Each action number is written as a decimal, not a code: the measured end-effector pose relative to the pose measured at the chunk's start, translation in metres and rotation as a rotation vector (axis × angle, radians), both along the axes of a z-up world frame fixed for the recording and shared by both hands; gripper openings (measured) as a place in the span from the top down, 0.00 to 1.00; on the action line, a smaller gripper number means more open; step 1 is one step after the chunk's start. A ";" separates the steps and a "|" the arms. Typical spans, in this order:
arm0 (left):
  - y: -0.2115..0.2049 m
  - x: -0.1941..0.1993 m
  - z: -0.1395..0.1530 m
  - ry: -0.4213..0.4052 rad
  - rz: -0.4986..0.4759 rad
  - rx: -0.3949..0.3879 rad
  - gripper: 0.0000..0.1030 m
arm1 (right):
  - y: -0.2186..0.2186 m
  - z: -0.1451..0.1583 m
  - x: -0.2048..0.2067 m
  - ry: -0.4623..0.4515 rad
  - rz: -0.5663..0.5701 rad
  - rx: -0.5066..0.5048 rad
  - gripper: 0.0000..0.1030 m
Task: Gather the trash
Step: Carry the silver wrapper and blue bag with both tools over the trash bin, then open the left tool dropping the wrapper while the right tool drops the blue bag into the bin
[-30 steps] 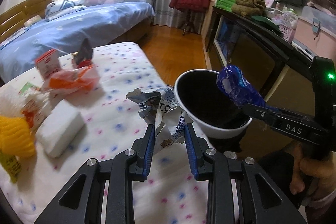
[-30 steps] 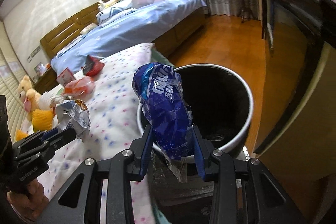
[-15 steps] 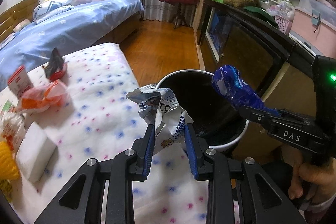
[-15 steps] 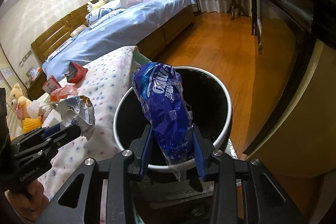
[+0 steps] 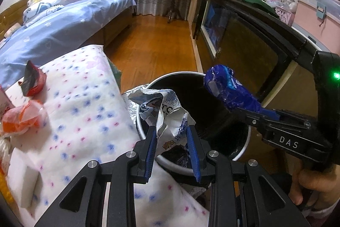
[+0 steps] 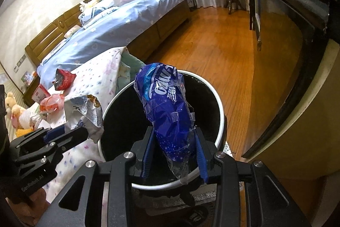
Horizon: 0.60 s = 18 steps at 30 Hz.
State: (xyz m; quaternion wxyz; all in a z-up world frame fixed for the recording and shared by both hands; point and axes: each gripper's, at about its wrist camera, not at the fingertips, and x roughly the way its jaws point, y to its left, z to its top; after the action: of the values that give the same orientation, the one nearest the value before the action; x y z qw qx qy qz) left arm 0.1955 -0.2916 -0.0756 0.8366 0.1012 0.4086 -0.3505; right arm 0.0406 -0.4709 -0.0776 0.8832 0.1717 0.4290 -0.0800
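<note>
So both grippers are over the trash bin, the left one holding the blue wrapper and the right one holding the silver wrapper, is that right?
Swapped. The left gripper holds the silver wrapper and the right gripper holds the blue wrapper, both over the trash bin. Each wrist view shows it.

Black skeletal tongs [image 5: 171, 133], blue pads [image 5: 151, 147], silver screws, white "DAS" lettering, green light.

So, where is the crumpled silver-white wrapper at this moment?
The crumpled silver-white wrapper is clamped in the left tongs, over the near-left rim of the round black bin. In the right wrist view it sits left of the blue plastic bag.
</note>
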 end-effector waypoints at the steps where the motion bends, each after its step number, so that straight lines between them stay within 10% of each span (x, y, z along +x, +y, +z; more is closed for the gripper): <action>1: -0.003 0.002 -0.002 0.002 0.000 0.003 0.73 | -0.001 0.000 0.001 0.000 -0.001 0.002 0.64; 14: -0.024 0.017 -0.014 0.031 -0.034 0.030 0.59 | -0.011 -0.002 0.009 0.016 -0.003 0.002 0.60; 18: -0.020 0.011 -0.011 -0.004 -0.023 0.036 0.42 | -0.013 -0.003 0.010 0.016 -0.024 0.009 0.36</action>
State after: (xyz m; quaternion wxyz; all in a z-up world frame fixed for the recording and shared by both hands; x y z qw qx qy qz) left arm 0.2062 -0.3121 -0.0869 0.8313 0.1216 0.4123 -0.3523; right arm 0.0502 -0.4842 -0.0803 0.8780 0.1802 0.4343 -0.0900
